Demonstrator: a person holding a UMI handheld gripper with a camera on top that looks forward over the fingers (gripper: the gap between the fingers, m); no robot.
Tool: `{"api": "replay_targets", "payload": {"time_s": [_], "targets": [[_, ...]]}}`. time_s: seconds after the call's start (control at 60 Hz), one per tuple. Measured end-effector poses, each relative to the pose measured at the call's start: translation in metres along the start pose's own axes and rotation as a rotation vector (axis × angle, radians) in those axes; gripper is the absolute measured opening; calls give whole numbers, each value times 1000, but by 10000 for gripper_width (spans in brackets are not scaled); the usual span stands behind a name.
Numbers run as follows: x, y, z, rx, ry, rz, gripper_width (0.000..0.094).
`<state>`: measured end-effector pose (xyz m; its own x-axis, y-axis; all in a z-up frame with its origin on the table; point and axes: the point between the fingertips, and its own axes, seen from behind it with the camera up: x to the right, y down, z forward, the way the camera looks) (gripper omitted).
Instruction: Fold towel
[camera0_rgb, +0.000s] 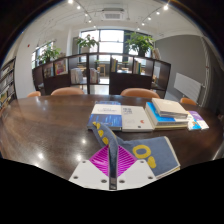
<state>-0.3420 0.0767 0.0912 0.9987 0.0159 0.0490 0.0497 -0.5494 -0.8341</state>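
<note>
Because the camera looks along the tongs from low over the surface, the long dark wooden table (40, 125) fills the middle of the frame, and we read it as the work surface on which the folding is meant to happen. Behind it, across the upper centre, stand padded chairs (67, 91) pushed in at the far edge, and a low shelf unit (95, 72) with potted plants (140, 42) on top, in front of bright windows.

At the right of centre a stack of books (170, 108) lies on the table, with an open magazine (122, 115) beside it to the left; both seem parked out of the way.

The towel (150, 155), which we take to be the grey-blue piece with yellow shapes, lies flat in the lower centre, just right of the fingers. A smaller blue-and-yellow piece (103, 126) sits just ahead of them; we cannot tell whether it is cloth or a cover.

The gripper (113, 150) points forward at bottom centre, beside the towel's near edge, likely lined up for a corner. Its magenta pads (100, 160) show, but we cannot tell whether they hold anything.
</note>
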Motion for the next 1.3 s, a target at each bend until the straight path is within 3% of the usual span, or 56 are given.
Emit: {"api": "replay_targets", "payload": {"time_s": [0.133,0.25,0.3,0.4,0.45,0.517,0.733,0.867,1.017,1.3], "targets": [[95,-28,-16,35,74,5,63],[168,-11,2,3,82,30,96],[186,9,16,-24,70,29,199],[207,47,36,-115,21,23,546],[207,57,40,-127,6,9,630],[204,48,29,-117,-16,-13,651],[183,-45,-63,84,-25,-17,767],[168,-73,-135,164,-16,-31,794],[156,-53,-208,194,-1,-3,793],[153,36,-288,125,56,25,795]]}}
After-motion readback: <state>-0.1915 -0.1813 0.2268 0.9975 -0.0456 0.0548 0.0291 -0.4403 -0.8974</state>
